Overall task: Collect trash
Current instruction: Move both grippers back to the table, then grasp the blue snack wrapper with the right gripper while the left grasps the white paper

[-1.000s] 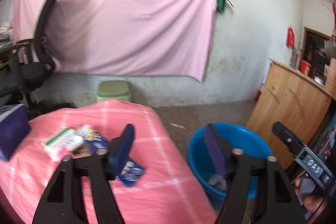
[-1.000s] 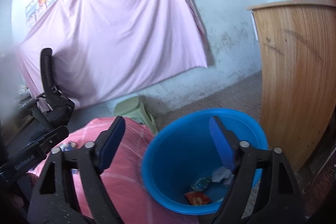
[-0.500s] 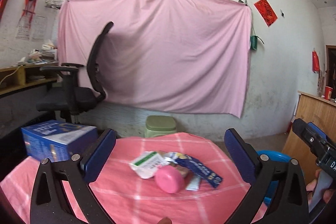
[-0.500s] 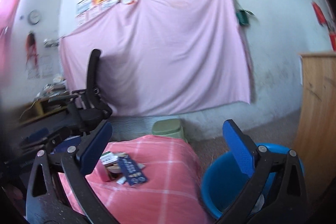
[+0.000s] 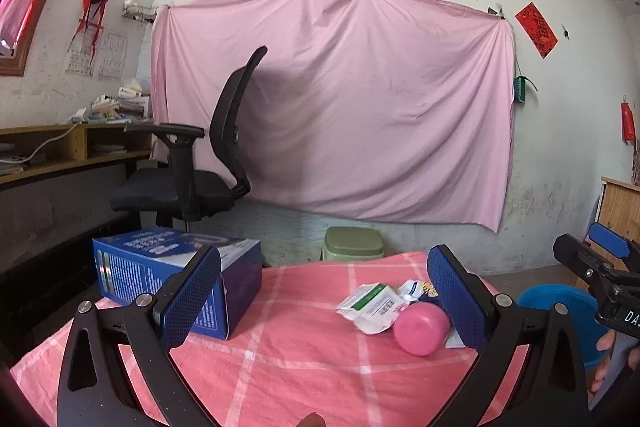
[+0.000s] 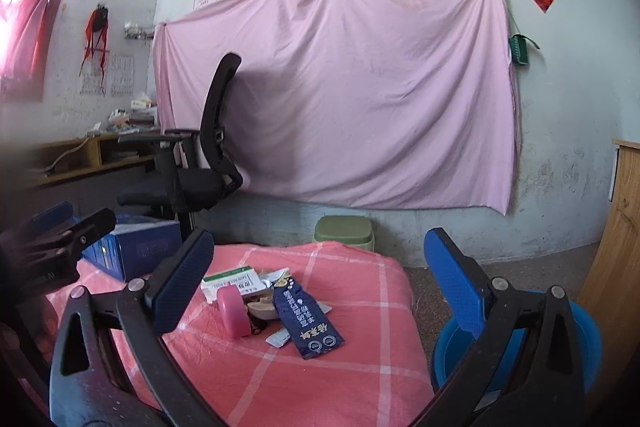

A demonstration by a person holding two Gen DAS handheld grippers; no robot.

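A small pile of trash lies on the pink checked table [image 5: 280,367]: a crumpled white and green carton [image 5: 370,306] [image 6: 232,281], a pink bottle [image 5: 420,329] [image 6: 232,311], a dark blue packet [image 6: 308,319] and small wrappers. My left gripper [image 5: 324,303] is open and empty, above the table's near side, the pile by its right finger. My right gripper [image 6: 320,287] is open and empty, held back from the pile. The blue trash basin [image 6: 516,343] [image 5: 560,311] stands on the floor right of the table.
A blue box [image 5: 172,275] [image 6: 136,247] sits on the table's left. A black office chair [image 5: 200,163] and a desk stand behind left. A green stool [image 5: 352,245] is by the wall. A wooden cabinet [image 6: 616,247] stands right of the basin.
Both grippers swung left and up from over the blue basin to face the table. Their jaws stand wider apart. The trash pile is now in front of both.
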